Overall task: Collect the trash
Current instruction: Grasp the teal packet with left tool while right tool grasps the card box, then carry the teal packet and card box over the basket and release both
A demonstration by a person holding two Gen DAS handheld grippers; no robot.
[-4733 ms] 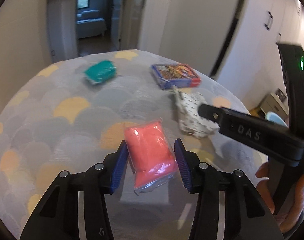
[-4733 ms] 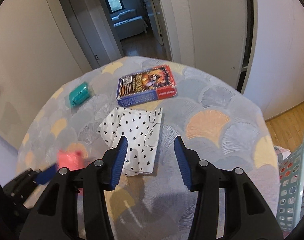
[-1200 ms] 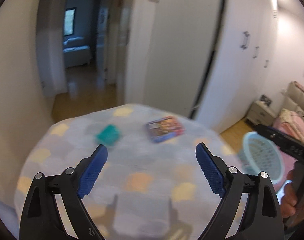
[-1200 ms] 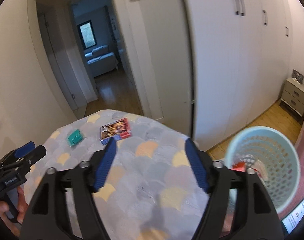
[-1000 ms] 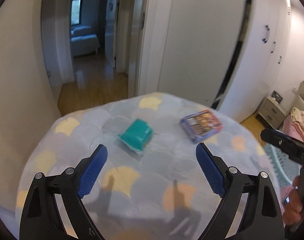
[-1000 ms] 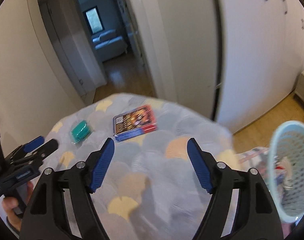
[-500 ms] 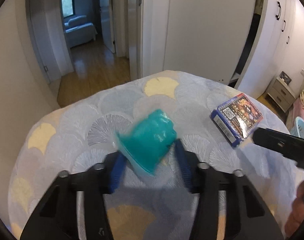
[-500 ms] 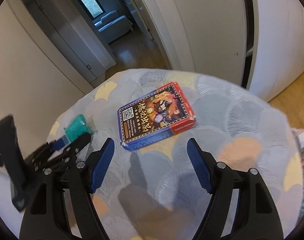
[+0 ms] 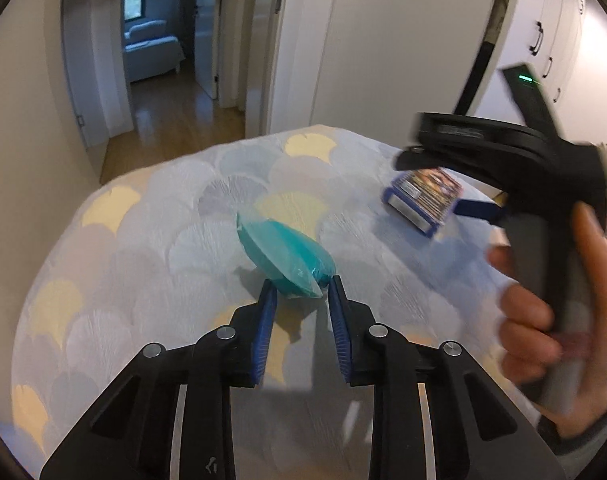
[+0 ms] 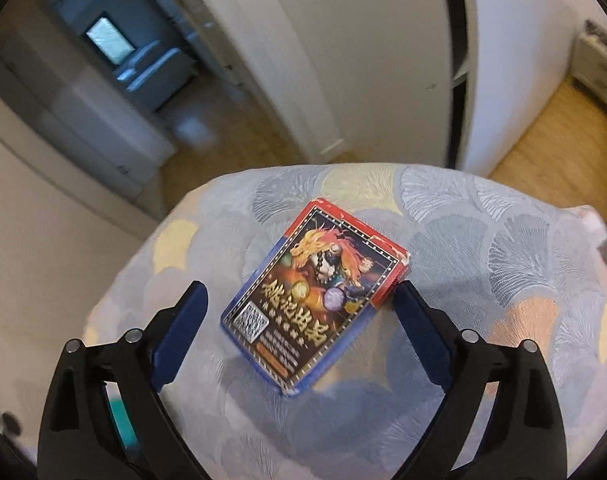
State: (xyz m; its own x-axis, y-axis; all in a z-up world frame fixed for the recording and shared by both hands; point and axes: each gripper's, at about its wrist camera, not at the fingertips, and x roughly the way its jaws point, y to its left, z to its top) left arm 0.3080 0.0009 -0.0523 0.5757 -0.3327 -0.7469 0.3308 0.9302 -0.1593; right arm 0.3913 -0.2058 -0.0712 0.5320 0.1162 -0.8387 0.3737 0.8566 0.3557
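Note:
A teal plastic-wrapped packet [image 9: 285,258] is pinched by its near end between the blue pads of my left gripper [image 9: 301,292], which is shut on it just above the round table [image 9: 143,240]. A blue and red card box with a dragon picture [image 10: 315,298] lies flat on the table; it also shows in the left wrist view [image 9: 423,196]. My right gripper [image 10: 301,304] is wide open, its fingers on either side of the box, not touching it. The right gripper's body [image 9: 503,160] shows in the left wrist view, held by a hand.
The table has a grey cloth with yellow and orange fan shapes. Behind it is a doorway to a hallway [image 9: 163,92] and white wardrobe doors [image 9: 383,60]. Wooden floor [image 10: 551,136] lies beyond the table's far right edge.
My left gripper closed on the teal packet and raised its far end off the cloth. My right gripper moved in close over the card box, fingers now either side of it.

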